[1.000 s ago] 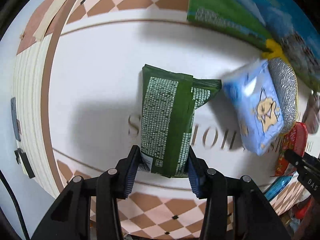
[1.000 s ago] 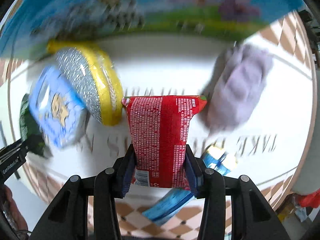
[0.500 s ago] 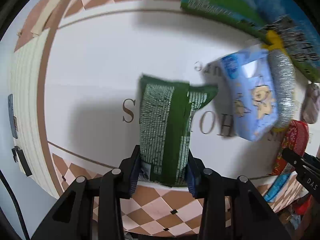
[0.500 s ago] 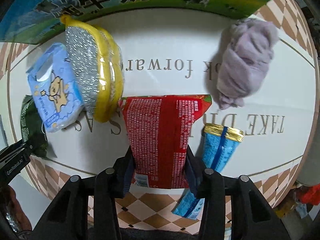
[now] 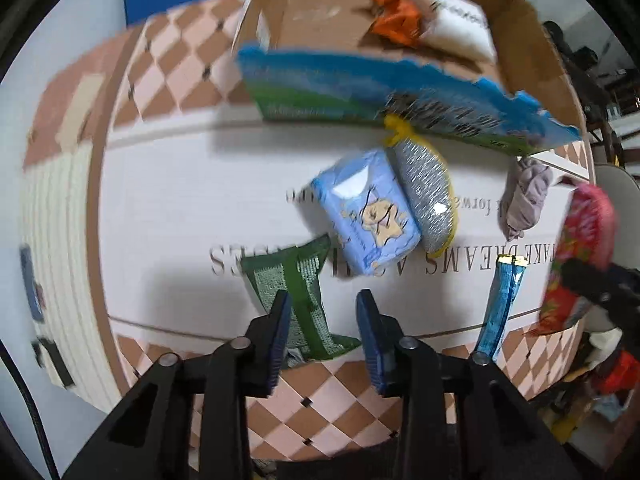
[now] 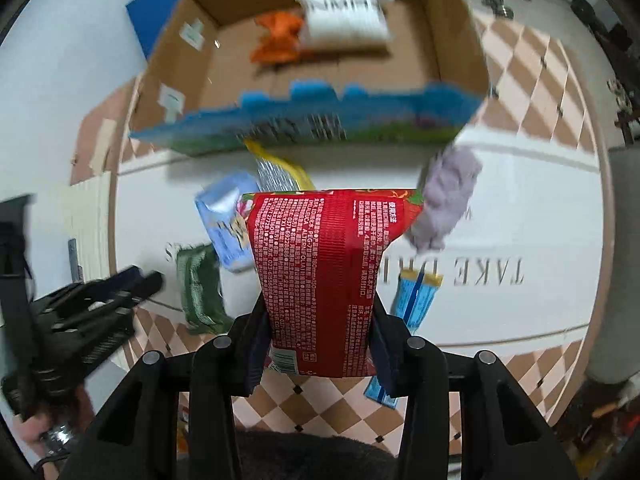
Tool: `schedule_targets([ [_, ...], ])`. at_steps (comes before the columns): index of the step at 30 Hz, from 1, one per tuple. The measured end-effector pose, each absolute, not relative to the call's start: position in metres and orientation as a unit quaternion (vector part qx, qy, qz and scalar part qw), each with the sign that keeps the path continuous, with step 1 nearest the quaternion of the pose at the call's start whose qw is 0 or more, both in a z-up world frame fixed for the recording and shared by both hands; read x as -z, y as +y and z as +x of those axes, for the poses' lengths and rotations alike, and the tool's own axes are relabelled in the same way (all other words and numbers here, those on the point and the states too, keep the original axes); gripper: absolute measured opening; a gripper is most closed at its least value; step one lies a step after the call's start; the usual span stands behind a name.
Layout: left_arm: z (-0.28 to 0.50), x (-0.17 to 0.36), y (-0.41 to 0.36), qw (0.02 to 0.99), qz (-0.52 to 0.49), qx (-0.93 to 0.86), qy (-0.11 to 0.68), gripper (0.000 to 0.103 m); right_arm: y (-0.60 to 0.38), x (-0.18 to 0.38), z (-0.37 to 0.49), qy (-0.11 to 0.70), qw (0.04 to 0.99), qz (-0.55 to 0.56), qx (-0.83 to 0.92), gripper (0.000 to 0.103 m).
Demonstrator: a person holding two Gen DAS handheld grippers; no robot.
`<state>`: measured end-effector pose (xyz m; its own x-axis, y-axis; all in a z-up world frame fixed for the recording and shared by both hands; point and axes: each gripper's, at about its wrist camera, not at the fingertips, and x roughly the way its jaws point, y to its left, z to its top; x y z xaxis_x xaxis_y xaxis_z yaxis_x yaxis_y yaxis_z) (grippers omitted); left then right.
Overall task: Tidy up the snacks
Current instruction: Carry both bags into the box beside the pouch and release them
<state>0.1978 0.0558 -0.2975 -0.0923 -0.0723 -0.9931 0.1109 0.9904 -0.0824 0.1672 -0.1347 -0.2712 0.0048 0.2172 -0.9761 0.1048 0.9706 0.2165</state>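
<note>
Both of your grippers are higher above the table than a second ago, and the cardboard box (image 5: 256, 8) at the far edge now comes into view. The round table carries a white cloth (image 5: 180, 200) with lettering and a checkered border.

Your left gripper (image 5: 322, 312) points straight down. Its fingers are narrow, with a gap between them, and they press on nothing. The green packet (image 5: 292, 280) has slipped out. It lies flat on the cloth below, with its long axis slanted and its near end over the checkered border.

To the right of it lie a light blue packet (image 5: 368, 216), a silver packet (image 5: 424, 200), a purple bundle (image 5: 524, 196) and a blue stick (image 5: 500, 300).

Your right gripper (image 6: 319, 320) points steeply down and clamps the red packet (image 6: 320, 248) at its near end. The long axis of this packet runs along the fingers, toward the box.
</note>
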Motion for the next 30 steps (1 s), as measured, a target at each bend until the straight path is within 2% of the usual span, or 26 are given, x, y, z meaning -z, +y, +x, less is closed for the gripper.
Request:
schedule_targets([
  [5, 0.199, 0.338, 0.081, 0.625, -0.032, 0.053, 0.778, 0.054, -0.138, 0.275, 0.17, 0.705, 0.7, 0.11, -0.033, 0.046],
  [7, 0.193, 0.354, 0.087, 0.611, -0.045, 0.04, 0.789, 0.057, -0.142, 0.281, 0.167, 0.713, 0.691, 0.114, -0.032, 0.046],
  [13, 0.187, 0.407, 0.087, 0.576, -0.044, 0.004, 0.816, 0.057, -0.136, 0.307, 0.158, 0.728, 0.675, 0.112, -0.035, 0.046],
  [14, 0.185, 0.411, 0.086, 0.578, -0.038, -0.004, 0.815, 0.053, -0.135, 0.308, 0.157, 0.729, 0.674, 0.111, -0.037, 0.046],
  [15, 0.183, 0.408, 0.085, 0.586, -0.033, -0.011, 0.809, 0.038, -0.133, 0.307, 0.156, 0.729, 0.675, 0.109, -0.039, 0.046],
  [17, 0.18, 0.395, 0.081, 0.599, -0.031, -0.004, 0.8, 0.031, -0.131, 0.304, 0.155, 0.727, 0.677, 0.108, -0.044, 0.046],
  [20, 0.18, 0.352, 0.073, 0.634, -0.029, 0.012, 0.773, 0.03, -0.133, 0.29, 0.157, 0.718, 0.685, 0.111, -0.053, 0.046],
  [26, 0.222, 0.229, 0.043, 0.712, -0.033, 0.081, 0.697, 0.03, -0.142, 0.233, 0.181, 0.679, 0.717, 0.134, -0.081, 0.046],
  [30, 0.277, 0.191, 0.021, 0.74, -0.016, 0.096, 0.665, 0.03, -0.145, 0.204, 0.215, 0.655, 0.739, 0.134, -0.088, 0.046],
])
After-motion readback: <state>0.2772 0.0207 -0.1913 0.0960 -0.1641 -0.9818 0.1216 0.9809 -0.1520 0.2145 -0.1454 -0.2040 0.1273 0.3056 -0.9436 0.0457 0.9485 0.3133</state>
